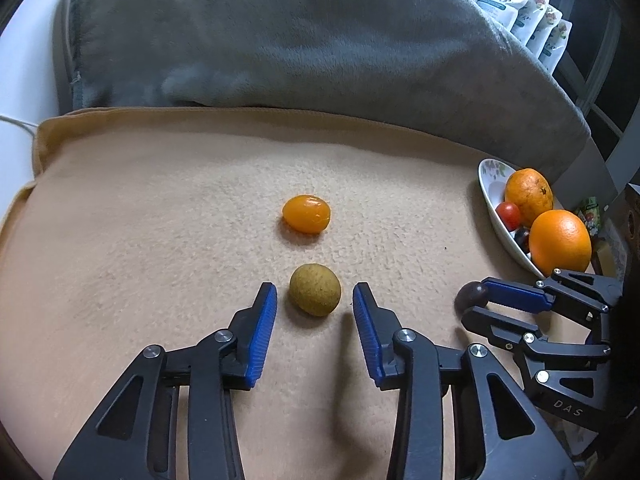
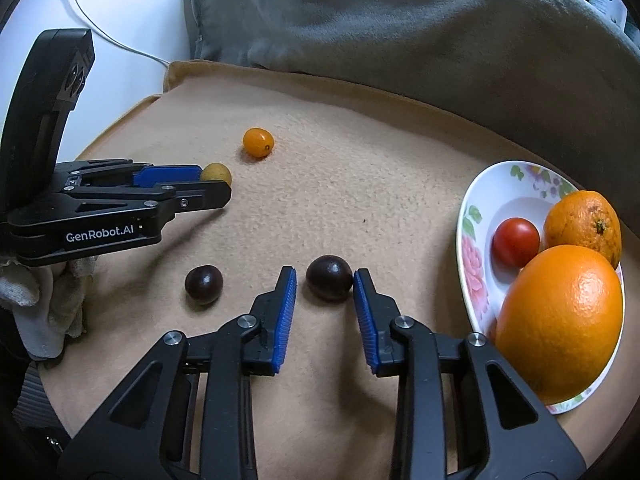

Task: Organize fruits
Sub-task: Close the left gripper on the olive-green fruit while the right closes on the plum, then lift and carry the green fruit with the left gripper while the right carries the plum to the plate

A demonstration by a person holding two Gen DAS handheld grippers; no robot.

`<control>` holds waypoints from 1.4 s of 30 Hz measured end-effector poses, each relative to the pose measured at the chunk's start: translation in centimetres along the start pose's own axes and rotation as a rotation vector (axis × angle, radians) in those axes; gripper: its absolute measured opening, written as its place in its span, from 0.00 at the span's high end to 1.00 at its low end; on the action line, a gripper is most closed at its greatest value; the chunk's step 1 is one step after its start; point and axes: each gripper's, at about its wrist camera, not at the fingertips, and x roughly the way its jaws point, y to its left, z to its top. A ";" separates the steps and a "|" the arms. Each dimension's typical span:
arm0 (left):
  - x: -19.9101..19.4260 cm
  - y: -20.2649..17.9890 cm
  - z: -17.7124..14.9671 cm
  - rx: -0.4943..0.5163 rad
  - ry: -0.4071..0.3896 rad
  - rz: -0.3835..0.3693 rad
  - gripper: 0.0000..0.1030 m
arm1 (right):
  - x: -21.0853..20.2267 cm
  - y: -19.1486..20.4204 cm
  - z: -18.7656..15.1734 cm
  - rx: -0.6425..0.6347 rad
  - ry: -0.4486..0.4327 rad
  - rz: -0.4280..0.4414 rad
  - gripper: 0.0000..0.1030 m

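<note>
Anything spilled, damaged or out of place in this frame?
Nothing spilled or damaged. Four small fruits lie loose on the beige blanket, outside the floral white bowl: an orange kumquat, a yellowish-brown round fruit and two dark round fruits.

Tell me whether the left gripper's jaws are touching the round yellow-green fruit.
Apart. The left wrist view shows beige blanket on both sides between the round yellow-green fruit and the left gripper jaws.

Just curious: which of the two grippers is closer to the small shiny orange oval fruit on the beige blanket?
Left. The left gripper sits just short of the orange oval fruit, straddling a yellow-green fruit; the right gripper is farther off, beside the flowered dish.
</note>
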 end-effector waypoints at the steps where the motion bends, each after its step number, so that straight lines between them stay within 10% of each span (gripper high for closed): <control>1: 0.1 -0.1 0.0 0.001 0.001 0.002 0.66 | 0.4 0.2 0.2 -0.001 0.003 -0.001 0.73; 42: -4.4 -6.4 1.8 0.086 -0.130 -0.086 0.76 | -11.0 -2.9 -1.8 0.045 -0.205 0.004 0.76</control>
